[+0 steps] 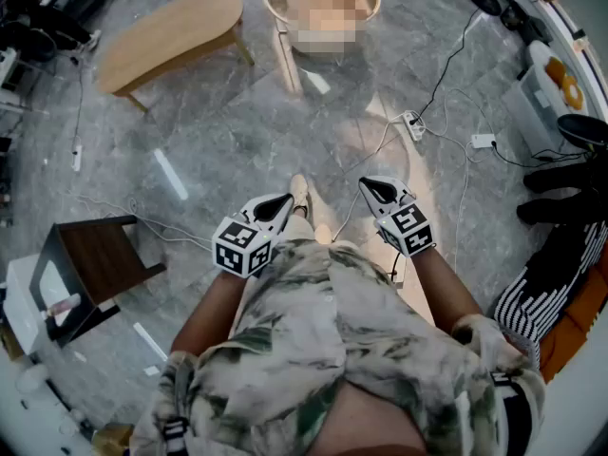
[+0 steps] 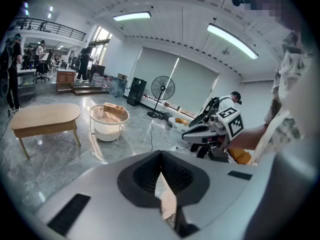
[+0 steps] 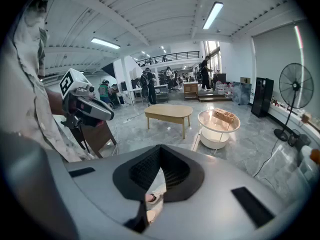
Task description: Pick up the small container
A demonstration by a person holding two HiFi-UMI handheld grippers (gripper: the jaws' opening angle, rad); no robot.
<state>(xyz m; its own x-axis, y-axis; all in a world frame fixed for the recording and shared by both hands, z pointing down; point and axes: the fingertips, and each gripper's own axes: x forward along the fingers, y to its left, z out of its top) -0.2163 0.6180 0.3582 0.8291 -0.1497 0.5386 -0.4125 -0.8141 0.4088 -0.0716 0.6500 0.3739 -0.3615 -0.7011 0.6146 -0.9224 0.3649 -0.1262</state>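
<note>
Okay, status as I read it from my remote seat:
- left claw: the left gripper (image 1: 285,199) had its jaws closed tip to tip with nothing between them. It was tilted forward and down.
- right claw: the right gripper (image 1: 365,184) was also fully closed and empty, with a similar downward tilt.
- gripper spacing: the two were side by side and apart, held out in front of the person's pale leaf-print shirt (image 1: 332,331) over the grey marble floor (image 1: 237,131).
- task thing: I couldn't pin down the small container for certain. The closest match I saw was a small open wooden box (image 2: 114,107) on the round white basket-style table (image 2: 107,120), well apart from both grippers.
- other candidate: a small pinkish cylinder (image 1: 65,304) lay on a white surface beside the dark brown square side table (image 1: 100,255), left of the person. It was too small for me to identify.
- oval table: a light wooden oval table (image 1: 171,36) stood just left of the round white one in the head view.
- floor clutter: a white power strip (image 1: 414,124) with trailing cables was ahead on the right.
- fan: a black pedestal fan (image 3: 295,86) stood at the far right in the right gripper view.
</note>
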